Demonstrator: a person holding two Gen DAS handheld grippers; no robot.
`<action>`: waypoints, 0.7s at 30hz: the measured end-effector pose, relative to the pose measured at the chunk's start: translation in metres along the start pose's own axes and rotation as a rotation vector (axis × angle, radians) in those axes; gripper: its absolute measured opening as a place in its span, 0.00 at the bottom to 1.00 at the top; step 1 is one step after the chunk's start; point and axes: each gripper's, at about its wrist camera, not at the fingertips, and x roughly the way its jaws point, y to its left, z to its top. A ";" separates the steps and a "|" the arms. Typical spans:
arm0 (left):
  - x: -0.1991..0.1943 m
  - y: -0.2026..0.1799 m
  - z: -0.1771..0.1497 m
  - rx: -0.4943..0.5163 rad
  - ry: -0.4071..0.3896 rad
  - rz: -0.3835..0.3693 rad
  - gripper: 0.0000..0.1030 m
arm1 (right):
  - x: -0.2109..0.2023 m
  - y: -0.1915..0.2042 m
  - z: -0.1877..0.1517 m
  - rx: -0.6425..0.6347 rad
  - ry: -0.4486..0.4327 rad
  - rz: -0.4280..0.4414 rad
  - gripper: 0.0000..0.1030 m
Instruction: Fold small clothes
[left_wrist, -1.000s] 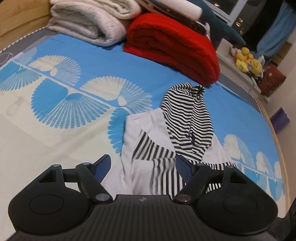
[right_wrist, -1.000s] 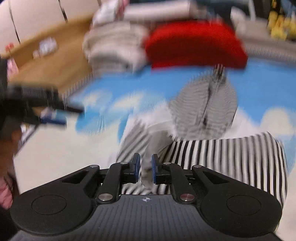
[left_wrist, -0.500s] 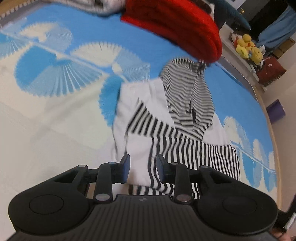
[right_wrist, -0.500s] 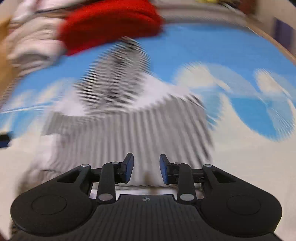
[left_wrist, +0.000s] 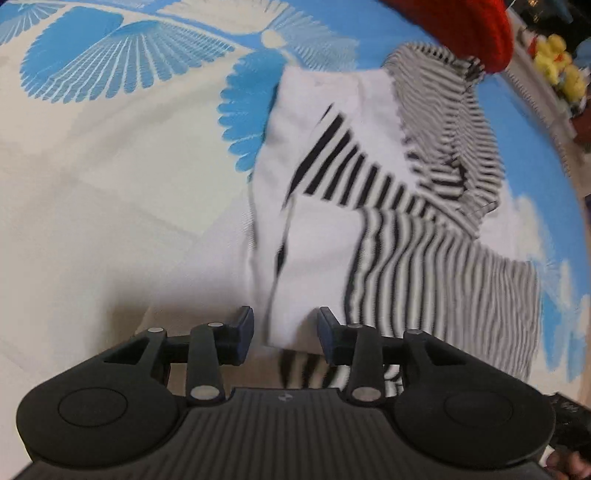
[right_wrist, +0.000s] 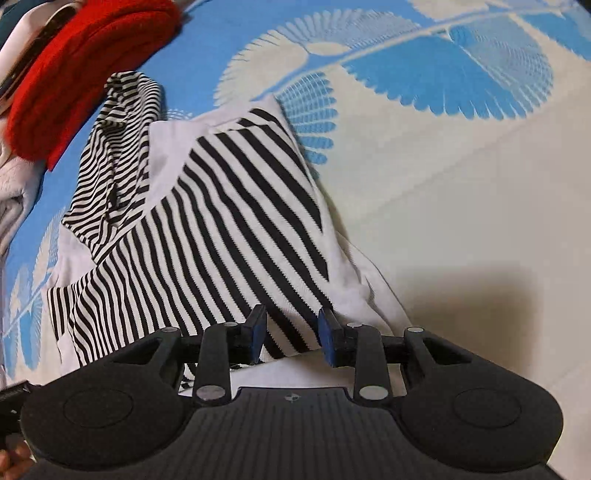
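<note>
In the left wrist view, the left hand-held gripper (left_wrist: 284, 328) hangs over the near edge of the striped hoodie (left_wrist: 388, 221), which lies partly folded on the bed sheet (left_wrist: 110, 184). Its jaws stand at a moderate gap and have just been opening a little; the white hem lies between the pads (left_wrist: 245, 325), though blur hides whether they press on it. The right wrist view is sharp: the right hand-held gripper (right_wrist: 291, 334) sits over the hoodie's (right_wrist: 221, 221) striped near edge, jaws moderately apart, cloth between the pads (right_wrist: 258, 328) with a gap at each side. Only this view shows the wide-striped panel folded across the front and the gripper's shadow (right_wrist: 480, 306). Farther off, both views show the hood beside the red blanket (left_wrist: 461, 26) (right_wrist: 74, 62). Only the left view catches yellow toys (left_wrist: 561, 70) beyond the bed.
</note>
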 end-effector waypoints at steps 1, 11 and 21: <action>0.001 0.000 0.000 0.009 -0.002 -0.007 0.28 | 0.000 0.000 0.000 0.005 0.003 0.000 0.31; -0.071 -0.003 -0.003 0.115 -0.226 -0.059 0.04 | -0.030 0.036 -0.005 -0.132 -0.124 0.083 0.32; -0.060 -0.017 -0.005 0.194 -0.187 -0.066 0.08 | -0.011 0.021 -0.009 -0.092 -0.061 -0.048 0.30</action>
